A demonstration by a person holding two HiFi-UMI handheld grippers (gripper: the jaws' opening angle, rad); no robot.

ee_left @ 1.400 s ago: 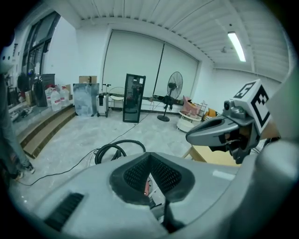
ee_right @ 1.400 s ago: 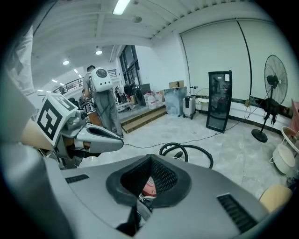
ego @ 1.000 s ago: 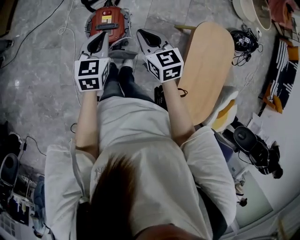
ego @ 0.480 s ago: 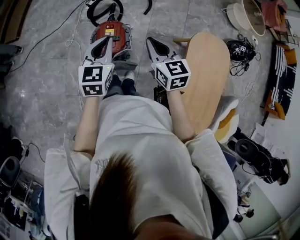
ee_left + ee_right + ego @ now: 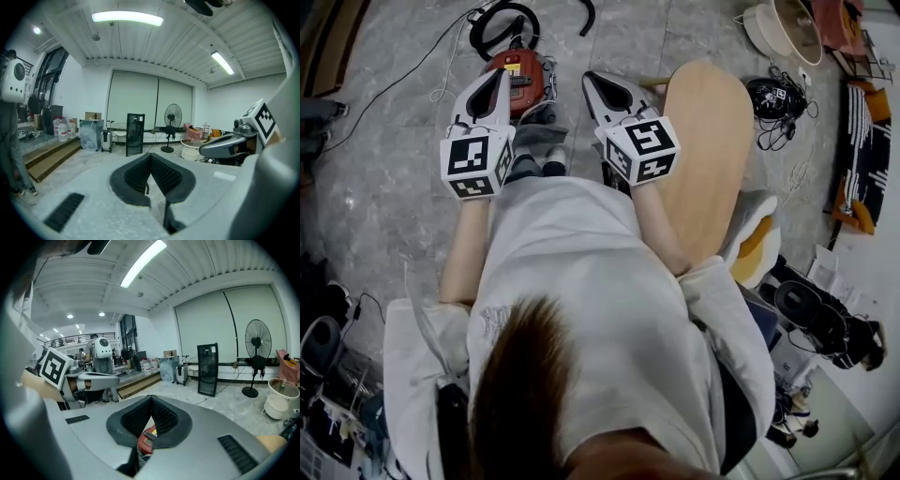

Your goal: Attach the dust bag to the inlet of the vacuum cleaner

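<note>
The red vacuum cleaner [image 5: 523,70] lies on the grey floor ahead of the person's feet, its black hose [image 5: 502,19] curled behind it. A grey part [image 5: 546,112] sits at its near end. I cannot make out a dust bag. My left gripper [image 5: 499,77] is held up over the vacuum's left side, shut and empty. My right gripper [image 5: 598,82] is raised to the vacuum's right, also shut with nothing in it. In the left gripper view, the left gripper's jaws [image 5: 151,157] meet. In the right gripper view a bit of the red vacuum [image 5: 147,439] shows below the closed right gripper [image 5: 151,401].
A long oval wooden table [image 5: 712,150] stands at the right. White bowls [image 5: 778,28], cables and black gear [image 5: 783,89] lie beyond it. More clutter lines the right and left edges. A standing fan [image 5: 172,117] and a black cabinet [image 5: 135,133] stand across the room.
Both grippers have risen, away from the vacuum and closer to the head camera. Both stayed shut. More of the hose shows at the top.
</note>
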